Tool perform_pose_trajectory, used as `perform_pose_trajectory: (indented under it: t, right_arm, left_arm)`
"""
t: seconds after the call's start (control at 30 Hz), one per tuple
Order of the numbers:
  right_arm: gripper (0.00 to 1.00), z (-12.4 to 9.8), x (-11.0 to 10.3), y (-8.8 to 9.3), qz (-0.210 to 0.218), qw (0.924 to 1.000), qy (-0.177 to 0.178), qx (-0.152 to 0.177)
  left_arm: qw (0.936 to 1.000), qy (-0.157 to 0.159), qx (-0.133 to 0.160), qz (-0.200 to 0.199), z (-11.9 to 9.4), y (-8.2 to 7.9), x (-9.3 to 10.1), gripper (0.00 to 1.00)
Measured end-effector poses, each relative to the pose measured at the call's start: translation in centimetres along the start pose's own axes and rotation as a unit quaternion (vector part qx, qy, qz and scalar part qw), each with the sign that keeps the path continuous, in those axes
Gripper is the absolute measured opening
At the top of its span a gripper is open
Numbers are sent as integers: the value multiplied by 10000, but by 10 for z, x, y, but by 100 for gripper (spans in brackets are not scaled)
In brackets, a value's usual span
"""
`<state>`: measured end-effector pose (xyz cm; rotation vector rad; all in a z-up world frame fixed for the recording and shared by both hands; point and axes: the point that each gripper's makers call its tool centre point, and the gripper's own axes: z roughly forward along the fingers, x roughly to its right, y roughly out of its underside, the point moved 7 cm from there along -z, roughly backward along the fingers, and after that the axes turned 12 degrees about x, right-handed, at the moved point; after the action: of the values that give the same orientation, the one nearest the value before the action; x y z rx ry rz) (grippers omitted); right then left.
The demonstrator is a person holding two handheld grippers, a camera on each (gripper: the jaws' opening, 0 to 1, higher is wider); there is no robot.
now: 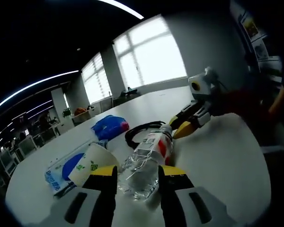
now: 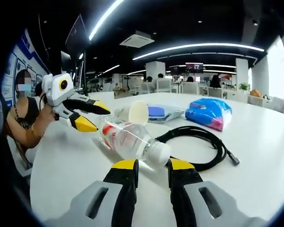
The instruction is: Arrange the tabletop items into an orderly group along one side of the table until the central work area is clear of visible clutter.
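Plastic bottle [image 2: 132,140], lying at frame centre between both grippers' spread fingers [image 2: 124,176], may roll into the paper cup [image 1: 91,163] if nudged.

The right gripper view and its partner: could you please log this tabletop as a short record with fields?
surface: white table
bottle: clear plastic bottle, lying on its side, white cap toward the right gripper
cup: paper cup, tipped over beside the bottle
cable: black cable, looped
packets: blue packet; flat blue pack
left gripper: open, jaws flanking the bottle's base
right gripper: open
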<state>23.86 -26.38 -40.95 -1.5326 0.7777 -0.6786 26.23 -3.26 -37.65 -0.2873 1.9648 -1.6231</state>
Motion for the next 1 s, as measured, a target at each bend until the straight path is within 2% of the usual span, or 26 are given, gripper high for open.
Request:
perform_pose_trajectory:
  t: [0.23, 0.5, 0.63, 1.0]
  right_arm:
    - [22, 4, 4, 2, 36, 9999, -68, -88]
    - [22, 10, 6, 8, -47, 9997, -203, -120]
    - [18, 7, 11, 9, 136, 9997, -195, 16]
    - [18, 5, 14, 8, 243, 9989, -332, 226]
  left_arm:
    - [10000, 23, -33, -38, 0, 2, -1, 36]
    - [9999, 71, -78, 130, 1, 3, 0, 37]
    - [9999, 87, -52, 90, 2, 4, -1, 37]
    - [9999, 117, 34, -48, 2, 8, -4, 38]
